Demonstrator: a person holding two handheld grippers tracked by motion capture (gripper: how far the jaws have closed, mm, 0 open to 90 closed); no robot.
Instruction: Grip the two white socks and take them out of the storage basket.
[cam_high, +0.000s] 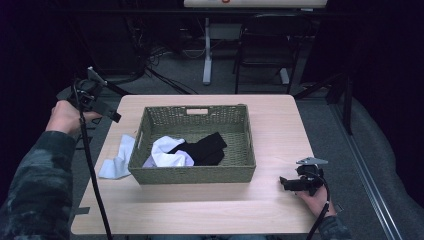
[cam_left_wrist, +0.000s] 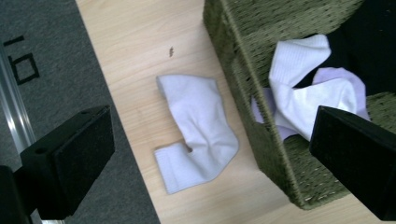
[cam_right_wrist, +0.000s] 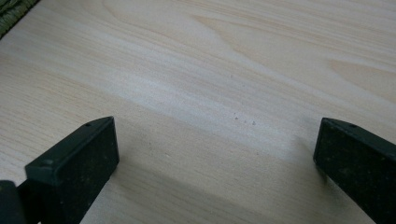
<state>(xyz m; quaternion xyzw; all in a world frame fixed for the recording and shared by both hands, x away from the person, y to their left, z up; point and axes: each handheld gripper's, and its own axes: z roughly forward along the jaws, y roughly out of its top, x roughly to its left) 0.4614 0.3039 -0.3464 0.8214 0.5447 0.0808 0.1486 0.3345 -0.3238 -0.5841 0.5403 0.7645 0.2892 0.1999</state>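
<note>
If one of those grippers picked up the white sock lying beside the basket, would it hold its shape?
Probably not. The white sock lies creased and folded flat on the table, so it would likely droop from the pinch. It looks light, and pushed, it would probably bunch rather than slide neatly.

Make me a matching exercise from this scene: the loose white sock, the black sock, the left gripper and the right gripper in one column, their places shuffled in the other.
1. white sock
2. black sock
3. left gripper
4. right gripper

a. low over the table's near right part
b. inside the woven basket
c. raised off the table's left edge
d. flat on the table, left of the basket

Pairs: 1-d, 2-b, 3-c, 4-a
</note>
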